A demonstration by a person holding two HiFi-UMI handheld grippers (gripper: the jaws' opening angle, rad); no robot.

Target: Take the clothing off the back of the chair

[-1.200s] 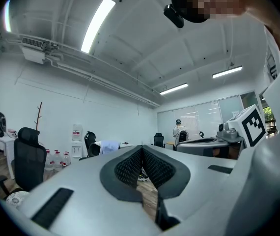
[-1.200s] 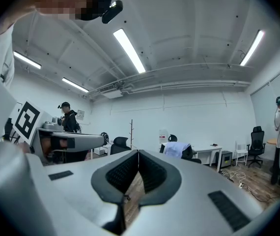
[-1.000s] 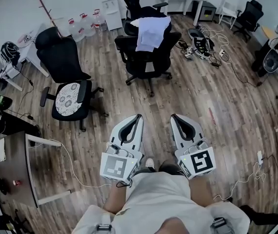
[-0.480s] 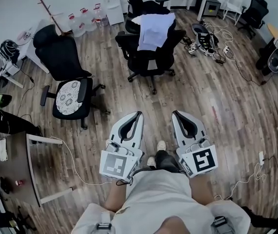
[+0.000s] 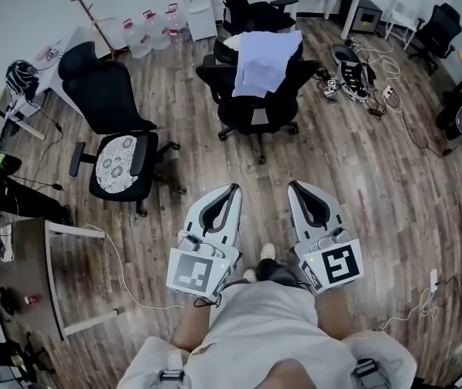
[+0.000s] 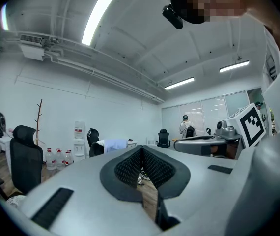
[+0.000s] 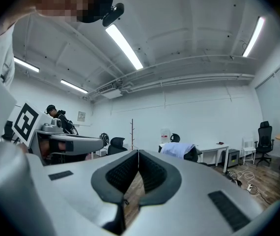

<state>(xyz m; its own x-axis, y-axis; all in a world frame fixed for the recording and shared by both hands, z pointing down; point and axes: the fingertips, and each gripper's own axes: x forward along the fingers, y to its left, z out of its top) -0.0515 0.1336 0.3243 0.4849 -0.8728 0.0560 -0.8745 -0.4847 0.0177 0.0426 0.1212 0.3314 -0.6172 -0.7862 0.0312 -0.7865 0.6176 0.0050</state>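
Nearest, the left gripper and right gripper sit side by side, both clenched and empty. Far ahead across the wood floor, pale clothing drapes over the back of a black chair. It looks soft and light; a pinch on a top fold should lift it.

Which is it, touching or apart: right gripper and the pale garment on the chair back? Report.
Apart. The head view shows wood floor between the right gripper and the garment draped on the black chair.
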